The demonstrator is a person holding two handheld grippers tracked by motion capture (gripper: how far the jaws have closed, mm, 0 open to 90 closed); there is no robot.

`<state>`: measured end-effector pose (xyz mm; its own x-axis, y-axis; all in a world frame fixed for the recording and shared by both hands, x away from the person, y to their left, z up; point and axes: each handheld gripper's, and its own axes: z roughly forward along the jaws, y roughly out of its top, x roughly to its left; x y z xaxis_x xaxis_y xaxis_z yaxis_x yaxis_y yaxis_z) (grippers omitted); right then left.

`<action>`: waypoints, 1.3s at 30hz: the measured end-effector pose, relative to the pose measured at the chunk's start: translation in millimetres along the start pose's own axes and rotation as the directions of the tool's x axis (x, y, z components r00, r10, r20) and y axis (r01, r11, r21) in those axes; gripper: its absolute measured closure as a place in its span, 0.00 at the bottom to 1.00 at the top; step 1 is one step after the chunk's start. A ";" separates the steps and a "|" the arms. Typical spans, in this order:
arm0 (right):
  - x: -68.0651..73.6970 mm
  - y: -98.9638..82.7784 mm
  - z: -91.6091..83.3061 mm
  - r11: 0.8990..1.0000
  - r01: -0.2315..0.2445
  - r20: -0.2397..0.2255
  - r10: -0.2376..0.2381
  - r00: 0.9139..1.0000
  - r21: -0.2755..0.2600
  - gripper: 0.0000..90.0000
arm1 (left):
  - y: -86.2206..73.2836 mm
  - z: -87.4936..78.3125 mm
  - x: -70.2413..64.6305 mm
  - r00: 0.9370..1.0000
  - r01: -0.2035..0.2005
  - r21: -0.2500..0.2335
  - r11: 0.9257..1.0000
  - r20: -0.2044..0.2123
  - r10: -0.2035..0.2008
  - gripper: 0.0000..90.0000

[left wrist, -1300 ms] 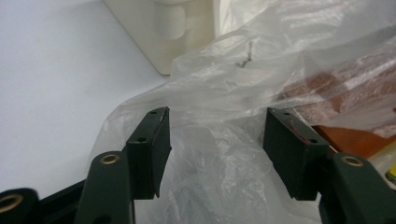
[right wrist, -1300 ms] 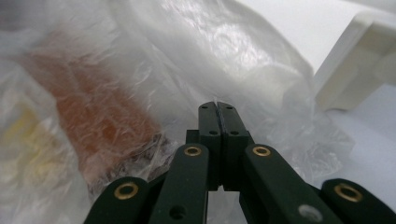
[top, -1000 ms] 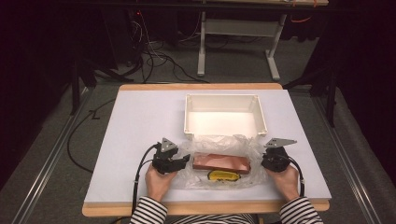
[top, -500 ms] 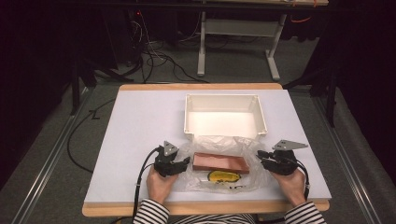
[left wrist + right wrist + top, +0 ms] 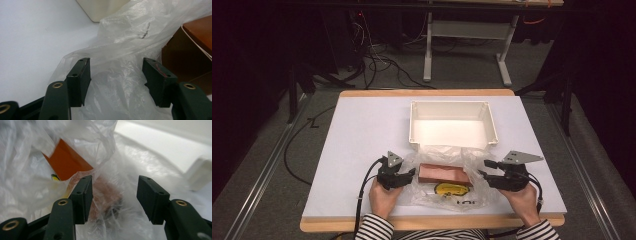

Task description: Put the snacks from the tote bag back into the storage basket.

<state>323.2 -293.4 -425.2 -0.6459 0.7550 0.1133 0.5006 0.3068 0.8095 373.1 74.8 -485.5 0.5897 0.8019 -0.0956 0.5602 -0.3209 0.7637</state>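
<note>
A white-topped table (image 5: pixel 362 130) with a wooden edge is carrying 2 things: an open white tray (image 5: pixel 453 124) sitting toward the far side, and a crumpled clear plastic bag (image 5: pixel 447 175) lying just in front, touching it

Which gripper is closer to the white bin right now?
Left. The left gripper sits just below the white bin's near-left corner; the right gripper sits farther below its near-right corner.
</note>
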 end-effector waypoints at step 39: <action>-42.5 -42.3 17.2 0.986 -0.022 0.114 0.003 0.994 0.164 0.98 | -0.3 1.0 -8.2 0.997 -0.071 0.009 0.997 -0.022 0.072 0.53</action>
<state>339.4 -328.5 -474.2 -0.5746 0.8169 0.0498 0.6027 0.3811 0.7011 368.7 67.8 -485.6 0.6153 0.7878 -0.0266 0.5220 -0.3819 0.7627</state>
